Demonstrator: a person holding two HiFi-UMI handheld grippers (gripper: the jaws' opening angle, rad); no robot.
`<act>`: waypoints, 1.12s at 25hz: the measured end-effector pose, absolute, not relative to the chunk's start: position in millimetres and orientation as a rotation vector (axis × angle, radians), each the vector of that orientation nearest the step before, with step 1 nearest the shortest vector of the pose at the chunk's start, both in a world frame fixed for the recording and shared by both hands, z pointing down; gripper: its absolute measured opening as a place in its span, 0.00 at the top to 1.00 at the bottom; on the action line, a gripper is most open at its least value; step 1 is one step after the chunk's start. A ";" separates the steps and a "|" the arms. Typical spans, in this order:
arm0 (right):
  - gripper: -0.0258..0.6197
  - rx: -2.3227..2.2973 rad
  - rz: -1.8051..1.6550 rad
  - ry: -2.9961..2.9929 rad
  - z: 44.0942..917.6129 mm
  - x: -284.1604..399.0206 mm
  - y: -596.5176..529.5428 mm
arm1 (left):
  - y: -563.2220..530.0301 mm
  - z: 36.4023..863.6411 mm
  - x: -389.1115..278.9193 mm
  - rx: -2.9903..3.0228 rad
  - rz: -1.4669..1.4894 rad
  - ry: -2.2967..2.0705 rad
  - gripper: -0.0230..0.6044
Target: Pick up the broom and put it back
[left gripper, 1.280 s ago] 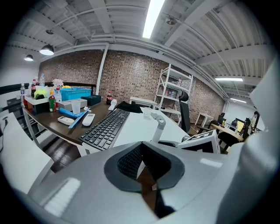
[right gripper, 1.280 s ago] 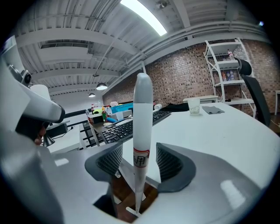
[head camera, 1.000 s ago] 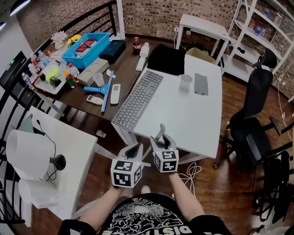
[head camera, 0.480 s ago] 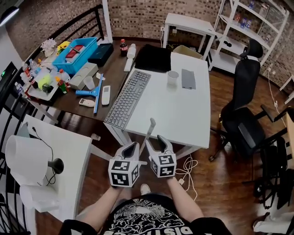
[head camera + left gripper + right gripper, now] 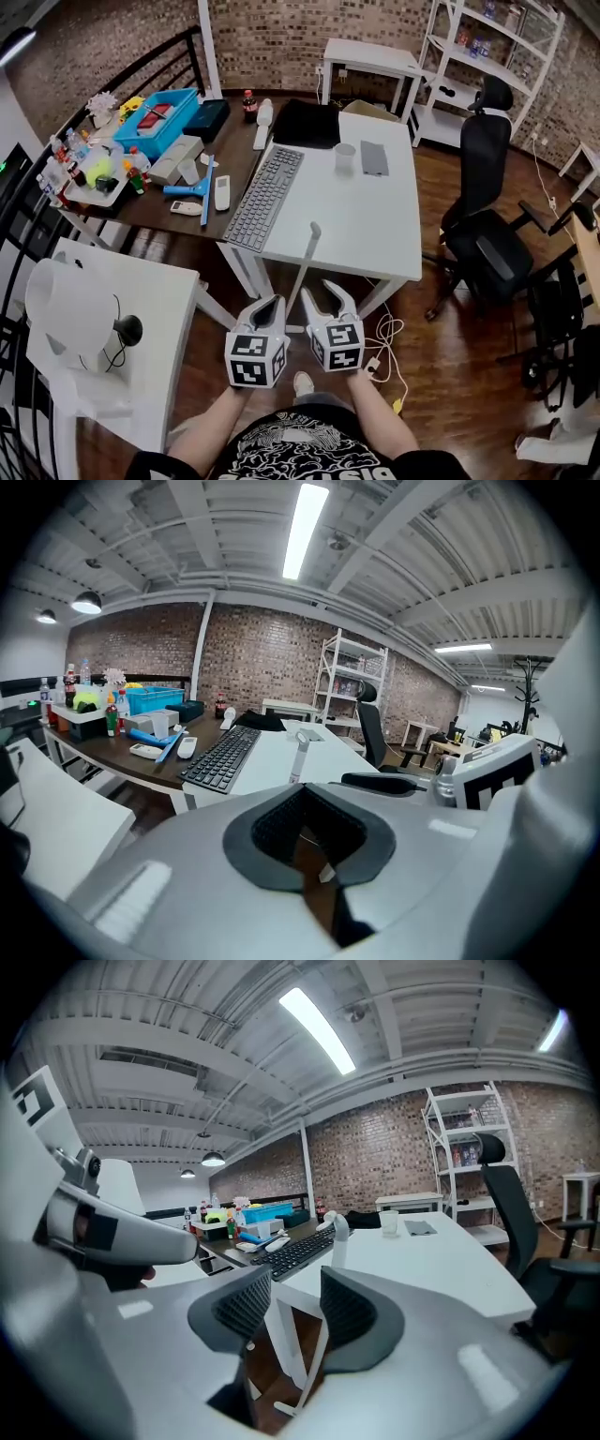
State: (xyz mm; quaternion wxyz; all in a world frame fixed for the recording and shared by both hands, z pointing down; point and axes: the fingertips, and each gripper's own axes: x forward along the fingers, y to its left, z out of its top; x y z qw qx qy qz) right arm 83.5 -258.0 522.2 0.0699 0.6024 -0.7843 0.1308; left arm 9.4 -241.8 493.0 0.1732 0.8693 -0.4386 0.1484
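Note:
The broom shows only as a pale grey handle (image 5: 304,267) that slants up over the front edge of the white table (image 5: 375,234). Its lower end is hidden between and under my two grippers. The left gripper (image 5: 270,307) sits just left of the handle, its pad tips together and nothing in them. The right gripper (image 5: 326,295) sits just right of it. Its jaws are closing, and the gap between the pads shows only floor and table legs. The handle's top (image 5: 299,758) stands ahead of the left gripper (image 5: 305,794). Ahead of the right gripper (image 5: 286,1288), the handle's top (image 5: 337,1241) rises above the right-hand pad.
A keyboard (image 5: 264,197), a cup (image 5: 345,156) and a grey pad lie on the white table. A cluttered dark desk (image 5: 239,141) adjoins it on the left. A black office chair (image 5: 487,234) stands to the right. A white side table with a lamp (image 5: 122,323) is at my left. Cables (image 5: 384,342) lie on the floor.
Both grippers have drawn back from the table towards me and risen. More of the broom handle now shows above them. The right jaws look narrower.

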 end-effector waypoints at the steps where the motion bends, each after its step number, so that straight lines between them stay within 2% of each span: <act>1: 0.74 1.810 0.380 -2.359 517.9 78.0 -250.2 | -235.4 489.8 3.9 2.469 0.413 -1.247 0.96; 5: 0.79 1.816 0.320 -2.363 498.7 61.1 -218.3 | -211.7 477.8 -14.7 2.494 0.390 -1.270 0.96; 12: 0.81 1.838 0.258 -2.364 468.8 40.9 -167.3 | -165.6 464.3 -32.7 2.526 0.353 -1.271 0.96; 21: 0.96 1.859 0.223 -2.347 453.0 13.6 -103.0 | -116.2 458.8 -49.9 2.559 0.298 -1.247 0.96; 28: 0.96 1.884 0.232 -2.341 444.5 -1.9 -65.6 | -83.2 458.6 -57.6 2.595 0.293 -1.192 0.96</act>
